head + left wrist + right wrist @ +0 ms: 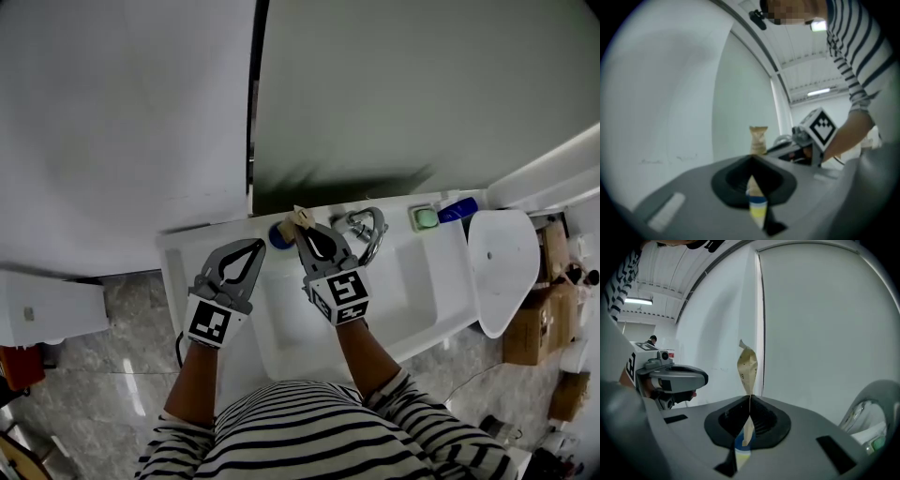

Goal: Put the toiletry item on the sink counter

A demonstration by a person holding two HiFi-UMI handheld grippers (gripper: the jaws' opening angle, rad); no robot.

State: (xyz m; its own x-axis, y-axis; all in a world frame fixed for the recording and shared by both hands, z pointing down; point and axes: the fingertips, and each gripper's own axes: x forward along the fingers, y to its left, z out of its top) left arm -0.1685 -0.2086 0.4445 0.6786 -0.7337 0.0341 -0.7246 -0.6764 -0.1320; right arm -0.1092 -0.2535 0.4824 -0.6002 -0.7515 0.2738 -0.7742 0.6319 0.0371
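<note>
Head view: right gripper (302, 231) is clamped on the tan packet (292, 223), gripping its near end. The packet sticks out past the tips toward the wall, over the back ledge of the sink counter (186, 251). Can't tell if it touches the ledge yet. The landing spot looks to be straight under the tips, so I'd expect a move down, not sideways. A blue round thing (277, 238) sits just left of the packet and the faucet (367, 231) just right, so the slot is tight. Green soap (427, 217) and blue bottle (458, 208) are further right, well apart and not in the way. Left gripper (255, 247) is pressed together and empty, off to the left near the ledge. The right one is the working arm.

Left gripper view: jaws meet with nothing pinched. The packet stands upright ahead, slightly right, with bare wall behind.

Right gripper view: jaws pinch the packet, long axis upright, crumpled top. The faucet curve is at lower right and the left gripper at left, apart. The packet is thin, so it will likely flop once let go.
</note>
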